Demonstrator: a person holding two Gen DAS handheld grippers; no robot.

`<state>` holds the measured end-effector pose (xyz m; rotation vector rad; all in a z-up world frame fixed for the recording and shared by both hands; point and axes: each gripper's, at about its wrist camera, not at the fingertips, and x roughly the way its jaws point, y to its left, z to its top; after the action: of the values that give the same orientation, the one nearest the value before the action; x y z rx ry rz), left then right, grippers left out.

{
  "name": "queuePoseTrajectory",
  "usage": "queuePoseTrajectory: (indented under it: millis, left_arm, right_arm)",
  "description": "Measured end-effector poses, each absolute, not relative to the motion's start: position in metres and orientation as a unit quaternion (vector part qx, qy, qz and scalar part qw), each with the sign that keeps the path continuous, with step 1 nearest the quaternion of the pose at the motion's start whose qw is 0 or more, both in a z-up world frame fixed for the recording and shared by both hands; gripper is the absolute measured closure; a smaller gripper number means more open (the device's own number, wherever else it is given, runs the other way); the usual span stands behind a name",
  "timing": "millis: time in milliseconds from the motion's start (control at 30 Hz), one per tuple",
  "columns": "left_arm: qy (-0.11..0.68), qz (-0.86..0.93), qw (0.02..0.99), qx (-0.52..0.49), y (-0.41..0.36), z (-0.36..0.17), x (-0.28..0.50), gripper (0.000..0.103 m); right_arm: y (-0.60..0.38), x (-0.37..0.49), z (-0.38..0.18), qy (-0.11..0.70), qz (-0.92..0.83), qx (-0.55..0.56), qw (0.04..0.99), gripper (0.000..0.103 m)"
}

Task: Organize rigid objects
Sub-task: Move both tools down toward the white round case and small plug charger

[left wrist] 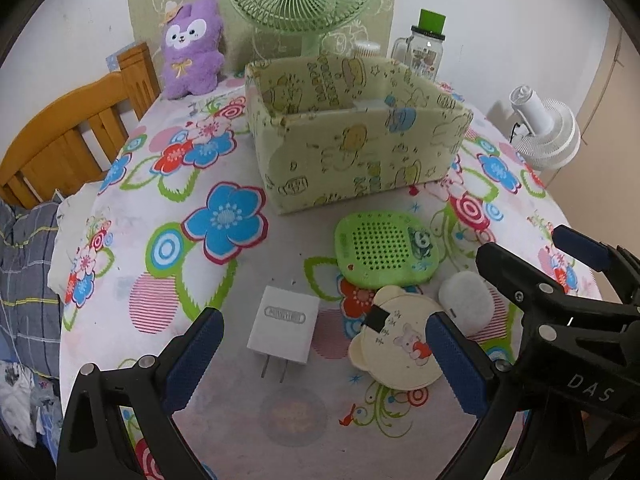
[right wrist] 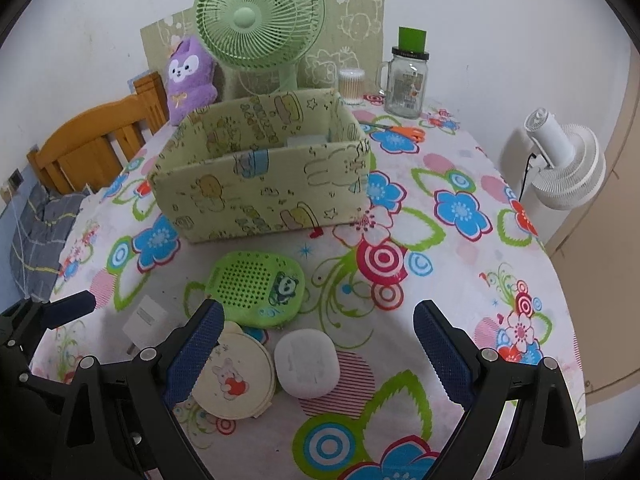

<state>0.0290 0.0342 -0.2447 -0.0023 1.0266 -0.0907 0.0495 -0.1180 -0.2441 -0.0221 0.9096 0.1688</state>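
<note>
On the flowered tablecloth in front of a green patterned box (left wrist: 352, 148) (right wrist: 260, 184) lie four small things. My left gripper (left wrist: 324, 364) hangs open over a white plug charger (left wrist: 284, 330) (right wrist: 144, 320), whose prongs point toward me, touching nothing. A cream bear-shaped case (left wrist: 400, 344) (right wrist: 232, 380) lies by its right finger. My right gripper (right wrist: 318, 354) is open above a white rounded case (right wrist: 307, 364) (left wrist: 466, 300). A green perforated disc (left wrist: 386, 248) (right wrist: 256, 288) lies between these and the box. Something pale lies inside the box.
Behind the box stand a green fan (right wrist: 260, 16), a purple plush (left wrist: 192, 48), a glass jar (right wrist: 404, 80) and a tub of cotton swabs (right wrist: 351, 86). Orange scissors (right wrist: 404, 132) lie at the back right. A white fan (right wrist: 568, 160) and a wooden bed frame (left wrist: 72, 132) flank the table.
</note>
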Motion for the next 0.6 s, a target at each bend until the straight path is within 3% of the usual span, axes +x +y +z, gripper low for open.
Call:
queuePoseTrajectory:
  millis: [300, 467, 600]
  left_arm:
    - [0.504, -0.042, 0.863, 0.006, 0.034, -0.266, 0.028, 0.001]
    - [0.503, -0.038, 0.864, 0.016, 0.034, -0.274, 0.029, 0.001]
    - [0.501, -0.039, 0.864, 0.027, 0.031, -0.279, 0.029, 0.001]
  right_arm:
    - [-0.114, 0.049, -0.266, 0.447, 0.083, -0.025, 0.890, 0.006]
    - [-0.114, 0.051, -0.276, 0.452, 0.084, -0.022, 0.888, 0.012]
    - [-0.115, 0.051, -0.287, 0.464, 0.083, -0.012, 0.882, 0.022]
